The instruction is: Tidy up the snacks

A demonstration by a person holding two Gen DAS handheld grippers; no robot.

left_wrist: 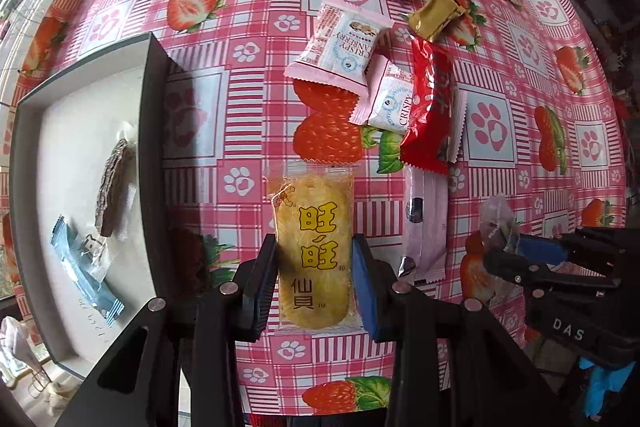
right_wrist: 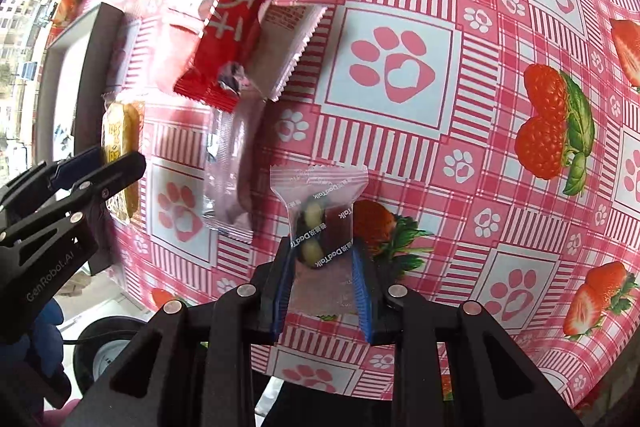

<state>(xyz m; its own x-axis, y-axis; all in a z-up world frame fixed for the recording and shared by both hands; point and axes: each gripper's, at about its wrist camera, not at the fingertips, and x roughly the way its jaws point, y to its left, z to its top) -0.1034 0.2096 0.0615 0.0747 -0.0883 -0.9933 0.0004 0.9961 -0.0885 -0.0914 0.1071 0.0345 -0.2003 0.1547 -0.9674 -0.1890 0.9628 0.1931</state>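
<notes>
Your left gripper (left_wrist: 314,287) has its blue pads squeezed on the clear-wrapped golden rice cracker with yellow lettering (left_wrist: 312,251), bottom centre of the left view. Your right gripper (right_wrist: 322,283) is pinched around the small clear packet with a dark and yellow sweet inside (right_wrist: 320,223). Both look held above the pink strawberry-and-paw tablecloth (left_wrist: 248,107).

The shallow grey box with a white floor (left_wrist: 80,163) sits at the left edge and already holds a blue sachet (left_wrist: 86,271) and a dark brown bar (left_wrist: 116,191). I'd carry the cracker over the dark rim first and set it flat in a bare patch. Don't squeeze harder, since it probably cracks easily. Keep the right one clear till the left's done.
</notes>
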